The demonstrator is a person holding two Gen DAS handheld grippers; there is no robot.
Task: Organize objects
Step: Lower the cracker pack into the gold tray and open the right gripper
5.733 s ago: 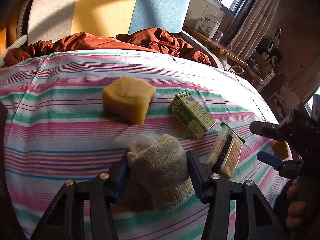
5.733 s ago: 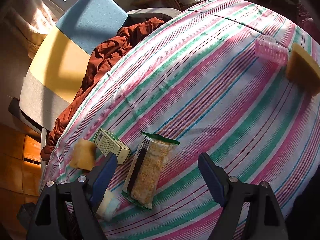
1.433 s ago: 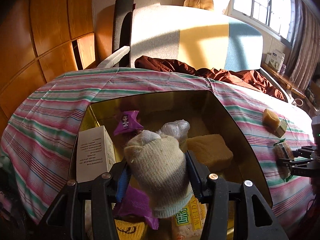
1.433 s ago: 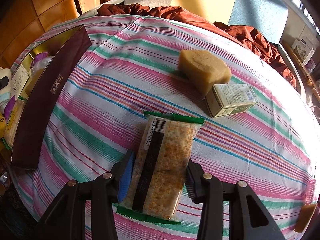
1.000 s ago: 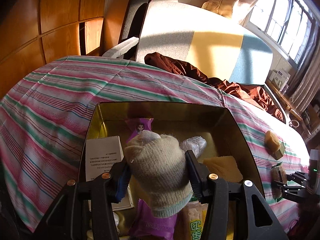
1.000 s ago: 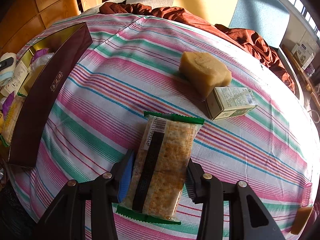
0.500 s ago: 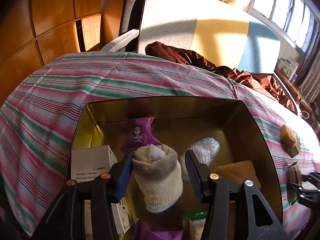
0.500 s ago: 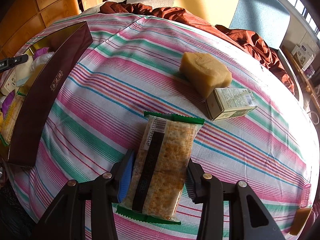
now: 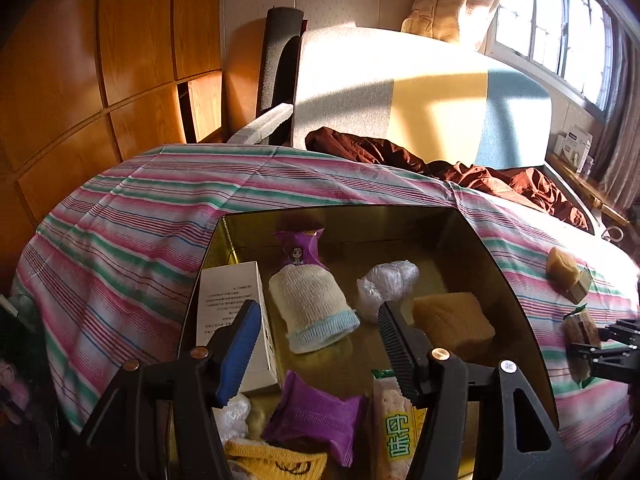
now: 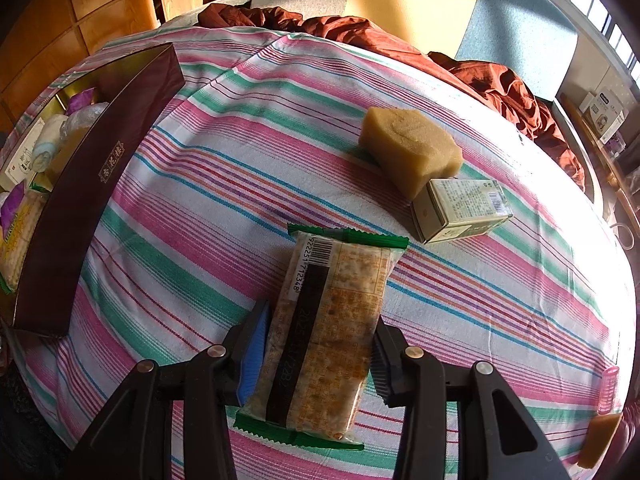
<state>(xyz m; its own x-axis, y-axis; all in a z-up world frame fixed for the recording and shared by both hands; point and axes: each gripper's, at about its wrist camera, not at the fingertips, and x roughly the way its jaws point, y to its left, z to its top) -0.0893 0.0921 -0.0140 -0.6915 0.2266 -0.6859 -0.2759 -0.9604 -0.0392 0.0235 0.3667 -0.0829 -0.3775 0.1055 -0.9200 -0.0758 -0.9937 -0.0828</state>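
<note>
sock lies in the tin, cracker pack clamped

the left gripper [image 9: 318,338] has just been opening; its jaws stand apart with nothing between them. just beyond, the cream sock [image 9: 312,306] lies in the gold tin [image 9: 496,264], beside a white box [image 9: 232,300]. the right gripper [image 10: 318,354] is clamped on the cracker pack [image 10: 332,328] on the striped cloth [image 10: 240,168]; farther off sit a sponge [image 10: 410,146] and a green carton [image 10: 460,210].

The cracker packet [image 10: 324,336] between the right jaws bears a barcode with digits near its far end, roughly "92225171234 8", and a printed date along its dark strip starting "2025". Left of those jaws, the maroon box wall [image 10: 108,176] carries three gold Chinese characters, too small to read surely. The green carton [image 10: 460,208] beyond the jaws shows a barcode; its print is illegible.
</note>
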